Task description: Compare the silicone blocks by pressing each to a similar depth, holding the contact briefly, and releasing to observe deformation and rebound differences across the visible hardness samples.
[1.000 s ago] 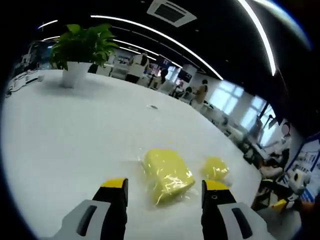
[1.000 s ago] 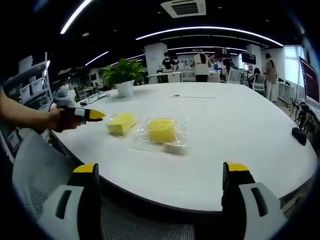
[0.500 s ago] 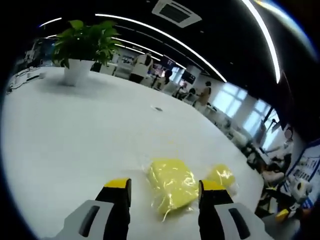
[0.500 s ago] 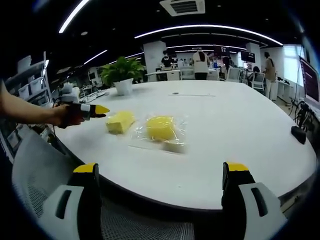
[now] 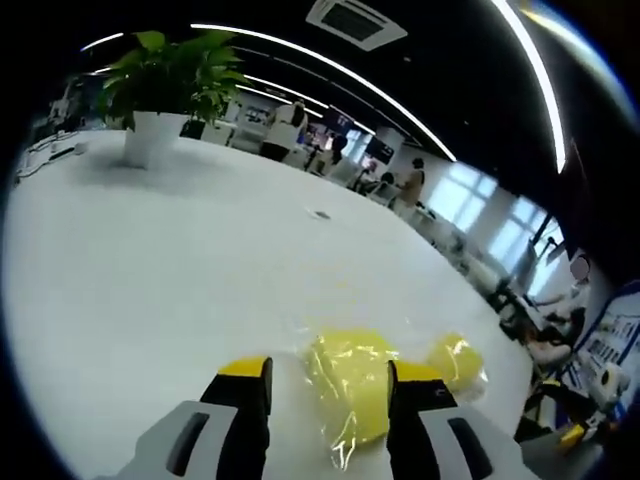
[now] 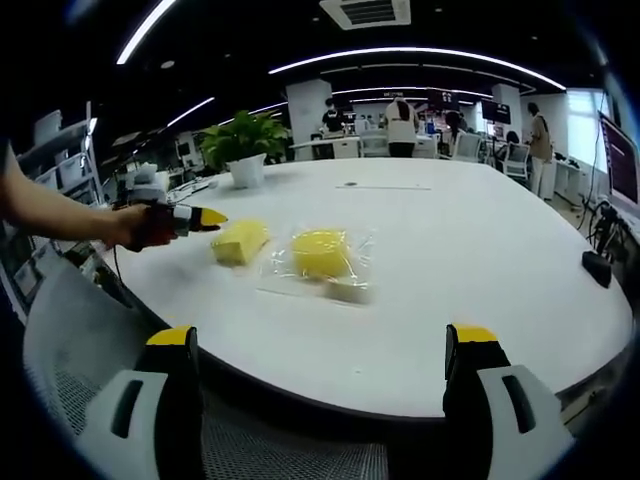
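A yellow silicone block in clear wrap lies on the white table, just ahead of my left gripper. That gripper is open, and the block's near end shows between its yellow-tipped jaws. A second yellow block sits to its right. In the right gripper view, a hand holds the left gripper close beside the nearest yellow block. A bagged yellow block and a small pale block lie further right. My right gripper hangs wide open off the table's near edge, holding nothing.
A potted plant stands at the far side of the table. A small black object lies near the right edge. A mesh chair sits below the table edge at the left. People stand around desks in the background.
The left gripper has moved forward to the wrapped yellow block, and its jaws have narrowed a little. The right gripper has held still.
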### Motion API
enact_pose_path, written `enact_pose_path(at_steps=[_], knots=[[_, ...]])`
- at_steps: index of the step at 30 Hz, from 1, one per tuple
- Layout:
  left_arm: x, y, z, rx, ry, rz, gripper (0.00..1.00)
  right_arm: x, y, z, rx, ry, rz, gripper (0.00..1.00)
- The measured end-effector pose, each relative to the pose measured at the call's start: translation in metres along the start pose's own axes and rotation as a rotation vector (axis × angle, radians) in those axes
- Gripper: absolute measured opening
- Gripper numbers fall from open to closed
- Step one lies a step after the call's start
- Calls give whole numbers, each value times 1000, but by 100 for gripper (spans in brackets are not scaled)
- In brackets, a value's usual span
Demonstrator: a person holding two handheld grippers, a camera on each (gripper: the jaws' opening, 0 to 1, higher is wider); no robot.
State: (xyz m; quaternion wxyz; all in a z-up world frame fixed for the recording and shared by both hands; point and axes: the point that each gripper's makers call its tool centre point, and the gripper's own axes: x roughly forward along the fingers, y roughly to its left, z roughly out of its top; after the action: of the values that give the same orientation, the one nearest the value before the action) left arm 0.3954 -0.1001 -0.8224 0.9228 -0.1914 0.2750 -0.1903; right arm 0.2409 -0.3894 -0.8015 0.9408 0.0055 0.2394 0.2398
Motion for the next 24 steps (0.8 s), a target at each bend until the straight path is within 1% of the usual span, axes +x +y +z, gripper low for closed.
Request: enact_pose_path(at_steps=[3,4,9,12,16,20,24], knots=[[4,2,4,-3,6,6,37,0,0,0,2,1,-1,96],[5,2,4,-2,9,2,36,0,-1,-1,2,2,-1,96],[11,3,11,-23,4,-6,36,0,-2,0,6,-1,-6,96],[15,3,14,-16,4,-6,35,0,-2,0,7,0,-6,96],[21,6,13,-18,20,-5,35,0,-3,0,10,-1,-8,94],[26,8,12,-20,31,-8,35,1,-4,0,12,-2,-12,94],[31,10,13,-32,32,-10,34,1,-4,0,15,-1,-16,94]])
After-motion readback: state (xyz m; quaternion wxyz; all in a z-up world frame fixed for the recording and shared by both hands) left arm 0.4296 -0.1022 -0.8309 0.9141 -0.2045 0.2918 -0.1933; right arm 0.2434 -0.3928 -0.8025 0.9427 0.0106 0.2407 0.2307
